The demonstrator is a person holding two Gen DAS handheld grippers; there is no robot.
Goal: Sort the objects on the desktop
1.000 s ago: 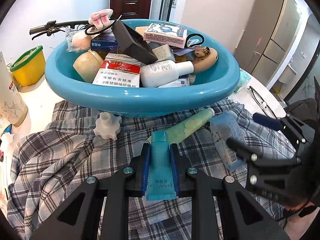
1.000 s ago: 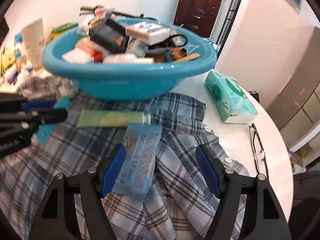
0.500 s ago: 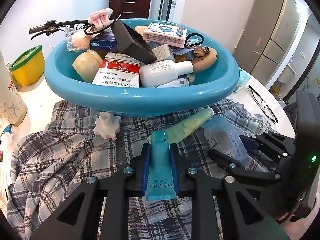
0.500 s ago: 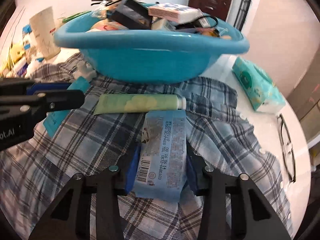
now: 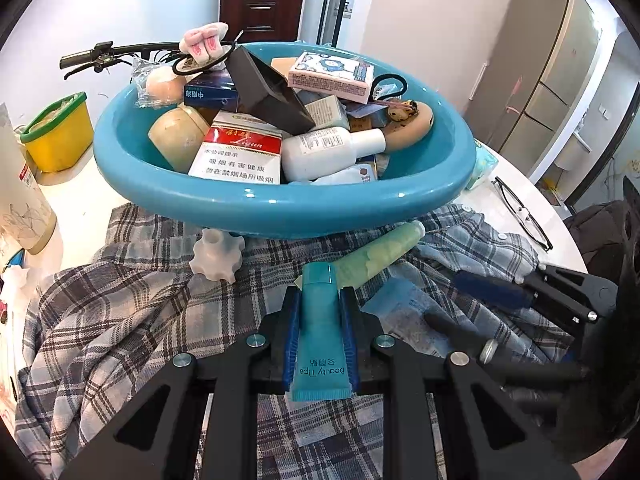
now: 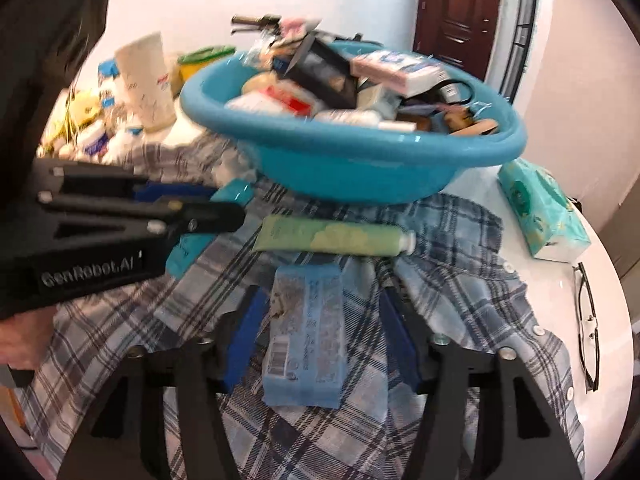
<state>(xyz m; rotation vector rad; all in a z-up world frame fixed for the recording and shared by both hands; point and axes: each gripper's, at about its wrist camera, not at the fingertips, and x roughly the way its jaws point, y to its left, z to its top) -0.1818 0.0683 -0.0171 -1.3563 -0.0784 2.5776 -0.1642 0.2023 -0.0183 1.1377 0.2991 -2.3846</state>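
Evidently the pick-up step is in hand: the left gripper (image 5: 319, 320) pinches a teal tube (image 5: 320, 332) over the plaid shirt (image 5: 120, 312), while the right gripper (image 6: 320, 336) is closing around a blue packet (image 6: 306, 332) lying on that shirt near the table's front edge, its pads not yet touching. Next, I judge, both go up over the rim of the heaped blue basin (image 5: 280, 204).

Two grippers (image 5: 320, 328) (image 6: 320, 332), one blue basin (image 5: 280, 204), two tubes (image 5: 320, 320) (image 5: 380, 252), one blue packet (image 6: 306, 332), one plaid shirt (image 5: 120, 300), one pair of glasses (image 5: 520, 212), one tissue pack (image 6: 540, 212), one yellow tub (image 5: 60, 140), one white knob (image 5: 218, 256).
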